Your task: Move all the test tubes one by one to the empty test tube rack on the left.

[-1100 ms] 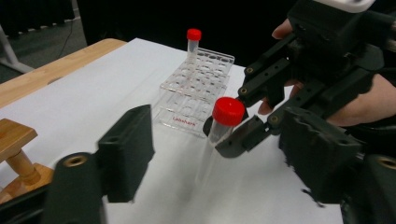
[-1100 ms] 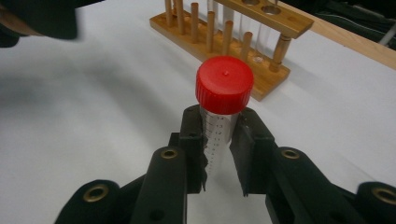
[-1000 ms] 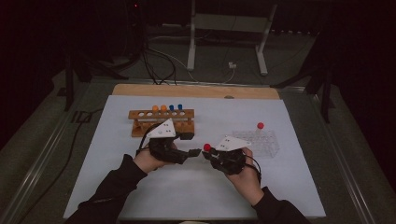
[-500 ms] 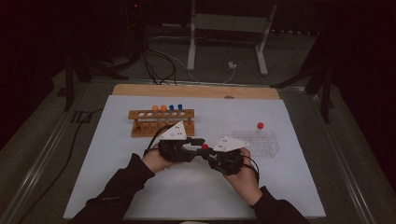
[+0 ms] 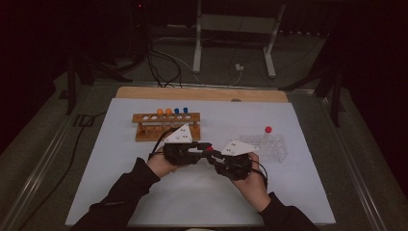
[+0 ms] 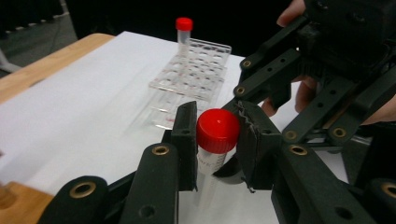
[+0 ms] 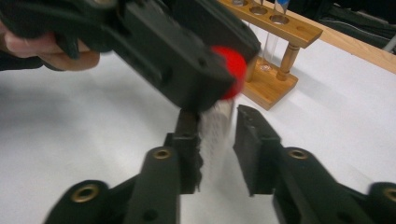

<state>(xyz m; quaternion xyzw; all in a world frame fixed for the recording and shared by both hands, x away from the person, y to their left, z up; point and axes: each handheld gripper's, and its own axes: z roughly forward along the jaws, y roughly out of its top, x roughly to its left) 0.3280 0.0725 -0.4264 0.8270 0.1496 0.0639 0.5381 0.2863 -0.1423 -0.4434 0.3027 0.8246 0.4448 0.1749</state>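
The left gripper (image 5: 204,146) has just been closing its black jaws, and in the left gripper view they press on both sides of the red screw cap of a clear plastic tube (image 6: 217,131), so it grips the tube by the cap. The right gripper (image 7: 215,128) has just been opening: in its own view the tube's clear body stands between the two pads, touching or nearly touching the left pad, with a visible gap to the right pad, so its grip is loosened. The tube hangs just above the white table mat (image 5: 144,192), between the two grippers, which meet tip to tip near the middle of the mat. Behind the left gripper stands a wooden tube rack (image 5: 166,126) with orange-capped and blue-capped tubes; beyond the right gripper lies a clear plastic rack (image 5: 269,147) holding a second red-capped tube (image 5: 268,129). In the right gripper view the cap is half hidden by the left gripper's jaw and blurred, and the tube's lower end cannot be made out.
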